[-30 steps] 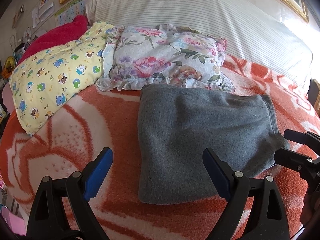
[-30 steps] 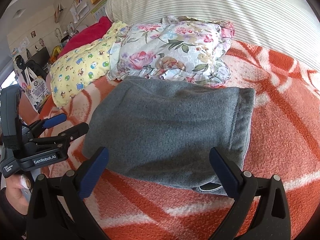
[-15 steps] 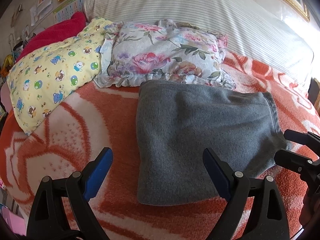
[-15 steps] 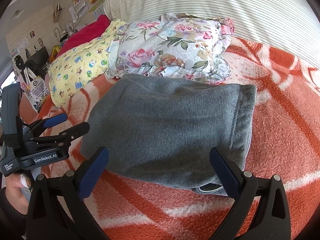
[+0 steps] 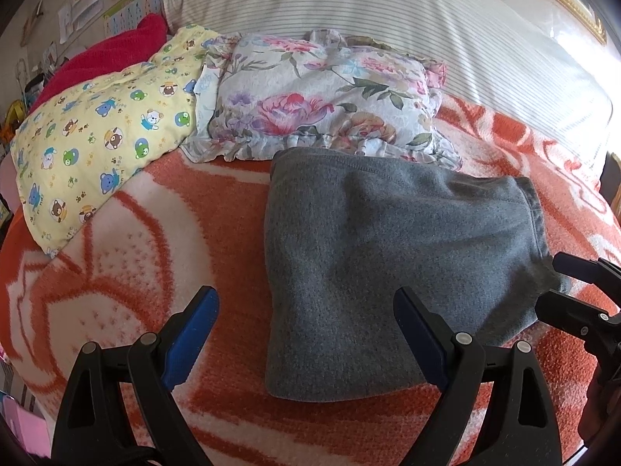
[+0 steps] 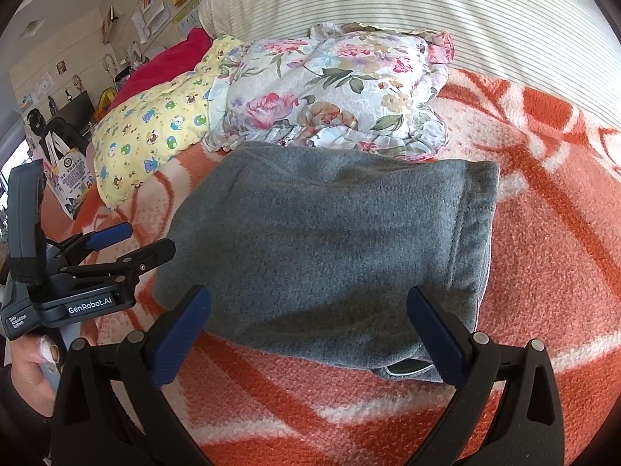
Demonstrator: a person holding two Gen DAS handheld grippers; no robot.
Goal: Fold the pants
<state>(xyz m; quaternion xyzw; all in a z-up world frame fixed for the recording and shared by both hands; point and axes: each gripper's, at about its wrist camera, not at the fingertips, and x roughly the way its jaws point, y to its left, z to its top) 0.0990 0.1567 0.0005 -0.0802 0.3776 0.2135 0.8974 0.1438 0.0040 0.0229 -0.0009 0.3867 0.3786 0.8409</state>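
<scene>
The folded grey pants (image 6: 330, 256) lie on the orange blanket (image 6: 543, 202), long axis running nine to three, at twelve o'clock from the nearer right gripper (image 6: 308, 328) and one o'clock from the left gripper (image 5: 306, 334), both spread and empty.

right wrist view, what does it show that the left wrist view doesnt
Only the right wrist view: the person's hand holding the left gripper's labelled body, a printed tote bag, and a pale tag under the grey pants' near edge.

Only the left wrist view: a pink box at the lower left and a gold picture frame at the upper right.

Both: folded grey pants, floral pillow, yellow bear-print pillow, orange blanket, both grippers open.
</scene>
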